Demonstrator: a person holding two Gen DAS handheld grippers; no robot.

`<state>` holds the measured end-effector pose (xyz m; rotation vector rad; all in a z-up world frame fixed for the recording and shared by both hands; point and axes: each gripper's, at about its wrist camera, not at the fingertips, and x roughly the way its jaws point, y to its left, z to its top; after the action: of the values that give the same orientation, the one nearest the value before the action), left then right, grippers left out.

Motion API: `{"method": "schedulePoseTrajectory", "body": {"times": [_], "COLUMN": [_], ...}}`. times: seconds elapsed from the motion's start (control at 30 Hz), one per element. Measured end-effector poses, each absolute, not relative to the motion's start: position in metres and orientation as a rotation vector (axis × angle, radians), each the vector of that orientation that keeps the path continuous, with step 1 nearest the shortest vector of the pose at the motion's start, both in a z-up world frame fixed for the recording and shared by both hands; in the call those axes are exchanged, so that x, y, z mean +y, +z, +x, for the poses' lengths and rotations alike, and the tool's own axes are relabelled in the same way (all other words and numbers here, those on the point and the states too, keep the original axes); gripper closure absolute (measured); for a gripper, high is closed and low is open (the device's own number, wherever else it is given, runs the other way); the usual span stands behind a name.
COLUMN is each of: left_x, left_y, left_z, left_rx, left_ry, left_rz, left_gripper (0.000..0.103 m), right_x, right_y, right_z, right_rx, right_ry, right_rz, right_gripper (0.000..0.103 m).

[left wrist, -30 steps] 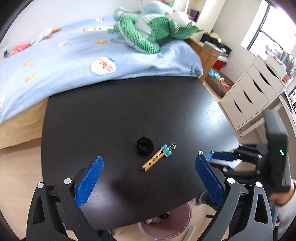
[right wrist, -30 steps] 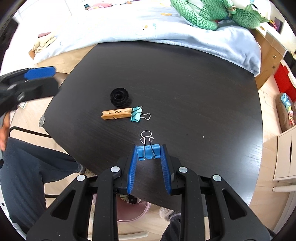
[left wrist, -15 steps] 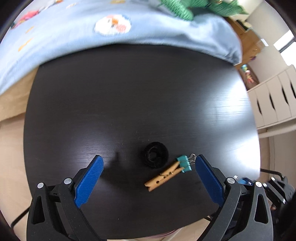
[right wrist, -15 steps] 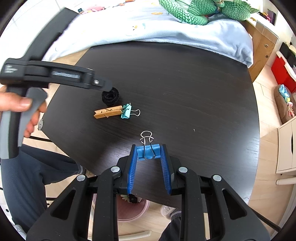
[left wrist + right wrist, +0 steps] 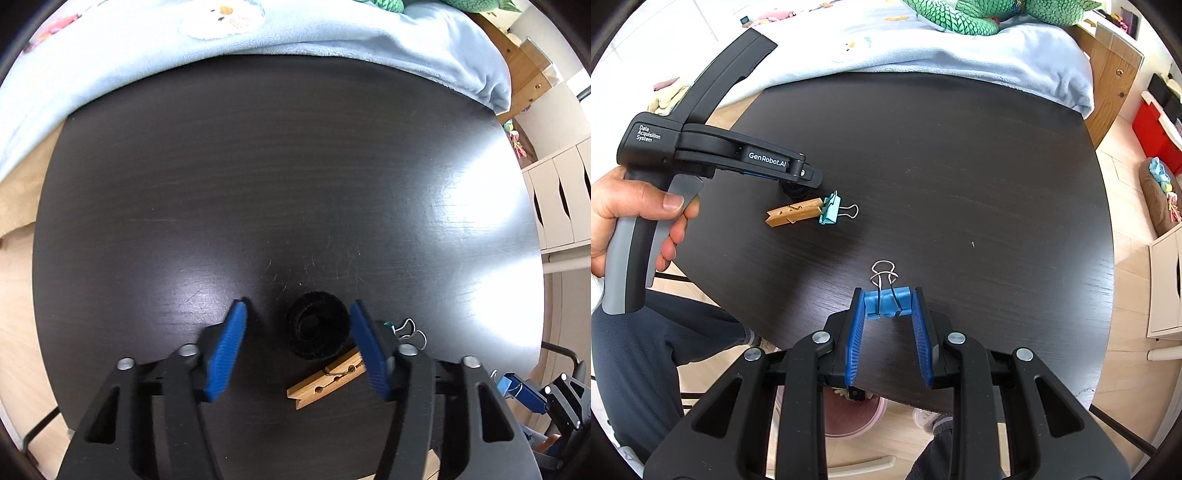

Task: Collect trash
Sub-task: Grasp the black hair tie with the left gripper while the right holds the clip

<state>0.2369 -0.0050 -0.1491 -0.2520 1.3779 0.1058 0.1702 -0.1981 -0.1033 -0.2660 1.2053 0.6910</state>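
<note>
A black fuzzy ring (image 5: 317, 330) lies on the dark round table (image 5: 280, 177). My left gripper (image 5: 298, 310) is open, low over the table, with the ring between its blue fingers (image 5: 227, 349). A wooden clothespin (image 5: 327, 378) lies just behind the ring, touching a teal binder clip (image 5: 830, 211). In the right wrist view the left gripper (image 5: 798, 177) hides most of the ring. My right gripper (image 5: 886, 295) is shut on a blue binder clip (image 5: 885, 302), held above the table's near edge.
A pink bin (image 5: 849, 417) stands on the floor under the table's near edge. A bed with a light blue blanket (image 5: 258, 33) borders the far side. White drawers (image 5: 561, 199) stand to the right. The person's legs (image 5: 657, 354) are at the left.
My left gripper has come down and forward onto the black ring, and its fingers have narrowed around it. My right gripper has stayed put, holding the blue clip.
</note>
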Motion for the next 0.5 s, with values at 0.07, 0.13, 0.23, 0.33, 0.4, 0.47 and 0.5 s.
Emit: {"method": "schedulePoseTrajectory", "body": {"times": [0.07, 0.13, 0.23, 0.33, 0.4, 0.47, 0.5], "left_x": [-0.010, -0.012, -0.010, -0.008, -0.008, -0.013, -0.014], "left_y": [-0.149, -0.148, -0.146, -0.141, -0.133, -0.123, -0.118], "left_z": [0.243, 0.241, 0.238, 0.231, 0.225, 0.214, 0.210], "left_rx": [1.382, 1.381, 1.367, 1.341, 1.313, 1.272, 1.258], "left_ry": [0.099, 0.090, 0.085, 0.084, 0.076, 0.052, 0.048], "left_rz": [-0.224, -0.210, -0.196, -0.184, -0.170, -0.158, -0.144], "left_gripper": [0.067, 0.071, 0.074, 0.074, 0.074, 0.074, 0.074], "right_x": [-0.198, -0.197, -0.197, -0.197, -0.198, -0.199, -0.199], "right_y": [-0.104, -0.105, -0.105, -0.103, -0.101, -0.098, -0.096], "right_z": [0.170, 0.170, 0.171, 0.170, 0.169, 0.168, 0.166], "right_rx": [1.206, 1.206, 1.203, 1.198, 1.193, 1.188, 1.185], "right_ry": [0.692, 0.693, 0.694, 0.691, 0.688, 0.688, 0.689], "right_rz": [-0.264, -0.264, -0.262, -0.259, -0.258, -0.257, -0.255], "right_gripper": [0.077, 0.077, 0.077, 0.077, 0.077, 0.077, 0.077]}}
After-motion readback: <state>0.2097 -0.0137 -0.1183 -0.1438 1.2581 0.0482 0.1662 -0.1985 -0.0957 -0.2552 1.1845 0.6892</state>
